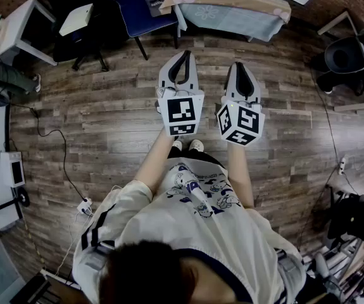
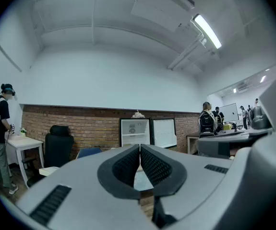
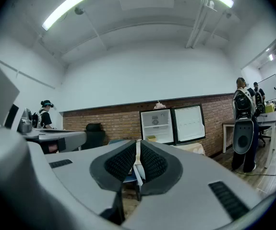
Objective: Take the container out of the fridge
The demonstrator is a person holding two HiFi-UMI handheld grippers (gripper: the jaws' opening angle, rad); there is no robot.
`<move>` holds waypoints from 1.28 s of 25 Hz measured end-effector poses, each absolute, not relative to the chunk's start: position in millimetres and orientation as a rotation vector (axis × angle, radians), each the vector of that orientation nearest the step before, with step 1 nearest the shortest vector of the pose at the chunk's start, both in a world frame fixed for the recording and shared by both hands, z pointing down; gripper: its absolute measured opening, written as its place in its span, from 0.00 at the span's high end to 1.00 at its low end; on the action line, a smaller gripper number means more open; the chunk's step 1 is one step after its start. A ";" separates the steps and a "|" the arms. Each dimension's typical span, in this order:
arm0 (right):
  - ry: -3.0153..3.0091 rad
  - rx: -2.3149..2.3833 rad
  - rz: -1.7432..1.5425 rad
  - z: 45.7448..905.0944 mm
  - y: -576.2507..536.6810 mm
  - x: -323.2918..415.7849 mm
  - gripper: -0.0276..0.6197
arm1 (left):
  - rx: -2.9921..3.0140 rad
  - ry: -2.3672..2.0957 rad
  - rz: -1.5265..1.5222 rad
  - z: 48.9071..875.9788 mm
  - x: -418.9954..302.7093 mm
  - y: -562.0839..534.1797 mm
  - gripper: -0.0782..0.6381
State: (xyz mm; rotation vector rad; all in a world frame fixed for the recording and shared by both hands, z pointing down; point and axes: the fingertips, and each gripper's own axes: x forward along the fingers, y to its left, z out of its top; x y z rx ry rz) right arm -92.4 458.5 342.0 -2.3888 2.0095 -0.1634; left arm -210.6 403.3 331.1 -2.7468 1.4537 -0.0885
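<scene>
A small white fridge (image 3: 158, 127) stands against the brick wall across the room, its door (image 3: 189, 123) swung open to the right. A small yellowish container (image 3: 150, 138) sits low inside it. The left gripper view shows the same fridge (image 2: 134, 132), and there I cannot make out the container. My left gripper (image 1: 183, 56) and right gripper (image 1: 241, 66) are held side by side in front of my body, over the wooden floor. Both are shut with nothing between the pads (image 2: 128, 166) and far from the fridge.
A cloth-covered table (image 1: 232, 11) and a blue chair (image 1: 140, 8) stand just ahead. There is a white side table (image 1: 17, 30) to the left and a black office chair (image 1: 346, 59) to the right. A cable (image 1: 55, 151) trails over the floor. People stand at both sides (image 2: 1, 128) (image 3: 244, 123).
</scene>
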 end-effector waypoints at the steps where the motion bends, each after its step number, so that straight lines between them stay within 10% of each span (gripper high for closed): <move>1: 2.007 -2.388 -0.171 343.5 459.9 -92.5 0.88 | -2.749 1.451 -0.088 331.8 -210.7 404.8 0.86; 32: 2.095 -2.322 -0.256 367.0 443.5 -40.1 0.88 | -2.724 1.544 -0.129 348.7 -159.5 394.3 0.86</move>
